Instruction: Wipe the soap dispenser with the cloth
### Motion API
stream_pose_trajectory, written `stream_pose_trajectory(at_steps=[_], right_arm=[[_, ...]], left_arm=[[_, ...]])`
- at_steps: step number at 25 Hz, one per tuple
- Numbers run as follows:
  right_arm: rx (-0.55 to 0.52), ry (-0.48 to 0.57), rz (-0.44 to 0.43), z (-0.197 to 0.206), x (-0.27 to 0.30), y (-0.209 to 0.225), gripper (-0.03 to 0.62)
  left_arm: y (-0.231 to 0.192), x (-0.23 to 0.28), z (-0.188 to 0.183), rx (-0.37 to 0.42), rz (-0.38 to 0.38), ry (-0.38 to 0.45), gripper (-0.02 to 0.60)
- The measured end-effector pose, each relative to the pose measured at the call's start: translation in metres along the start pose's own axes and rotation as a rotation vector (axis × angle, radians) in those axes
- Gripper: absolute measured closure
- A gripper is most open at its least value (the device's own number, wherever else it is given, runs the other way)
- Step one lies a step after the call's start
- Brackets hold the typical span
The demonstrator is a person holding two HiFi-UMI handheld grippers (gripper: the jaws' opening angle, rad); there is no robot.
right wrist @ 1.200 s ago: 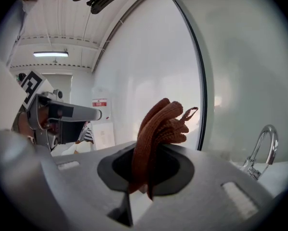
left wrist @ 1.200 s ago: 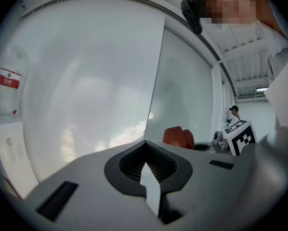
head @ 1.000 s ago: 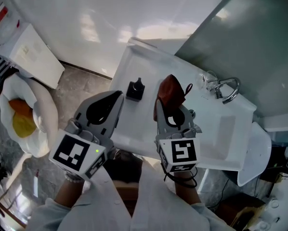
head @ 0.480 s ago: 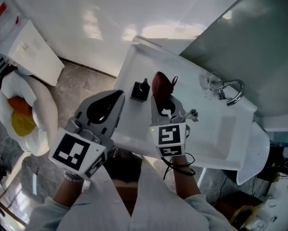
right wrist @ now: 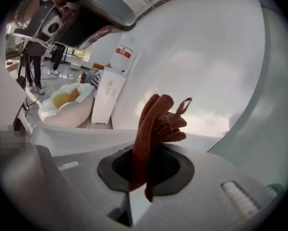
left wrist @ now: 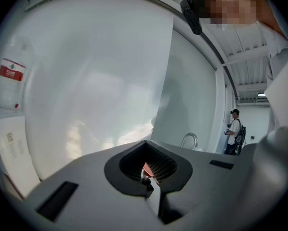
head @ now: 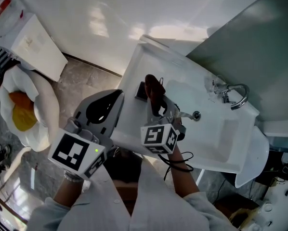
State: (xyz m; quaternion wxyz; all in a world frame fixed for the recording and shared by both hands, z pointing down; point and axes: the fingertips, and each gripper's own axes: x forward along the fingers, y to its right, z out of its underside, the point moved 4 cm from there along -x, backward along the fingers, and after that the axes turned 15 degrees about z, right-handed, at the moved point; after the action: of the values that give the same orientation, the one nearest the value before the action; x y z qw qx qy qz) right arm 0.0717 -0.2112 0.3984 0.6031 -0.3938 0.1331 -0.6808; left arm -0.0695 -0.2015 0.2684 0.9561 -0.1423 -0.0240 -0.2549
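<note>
A small black soap dispenser [head: 140,92] stands on the left ledge of the white sink [head: 134,129]; only its left part shows. A red-brown knitted cloth [head: 152,87] covers its right side. My right gripper [head: 158,106] is shut on that cloth, which sticks up from the jaws in the right gripper view [right wrist: 153,124]. Whether cloth and dispenser touch I cannot tell. My left gripper [head: 117,98] hovers over the sink's left front edge, shut with nothing held, its jaws pressed together in the left gripper view [left wrist: 151,192].
A chrome faucet [head: 234,96] and the drain [head: 196,114] lie to the right in the basin. On the floor at left are a white bag with yellow contents [head: 19,115] and a white box [head: 34,48]. A white wall runs behind the sink.
My right gripper has swung left with the cloth, from right of the dispenser to over it. The left gripper has stayed put.
</note>
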Motion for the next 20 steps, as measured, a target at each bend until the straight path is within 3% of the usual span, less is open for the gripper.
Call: stream_pose_trajectory(at_steps=[7, 20], right_arm=[[-0.09, 0.014, 0.021, 0.001, -0.005, -0.009, 0.539], [-0.151, 0.039, 0.062, 0.008, -0.007, -0.024, 0.539]], left_arm=[[-0.001, 0.0, 0.004, -0.002, 0.002, 0.0, 0.578], [-0.002, -0.003, 0.008, -0.012, -0.03, -0.01, 0.577]])
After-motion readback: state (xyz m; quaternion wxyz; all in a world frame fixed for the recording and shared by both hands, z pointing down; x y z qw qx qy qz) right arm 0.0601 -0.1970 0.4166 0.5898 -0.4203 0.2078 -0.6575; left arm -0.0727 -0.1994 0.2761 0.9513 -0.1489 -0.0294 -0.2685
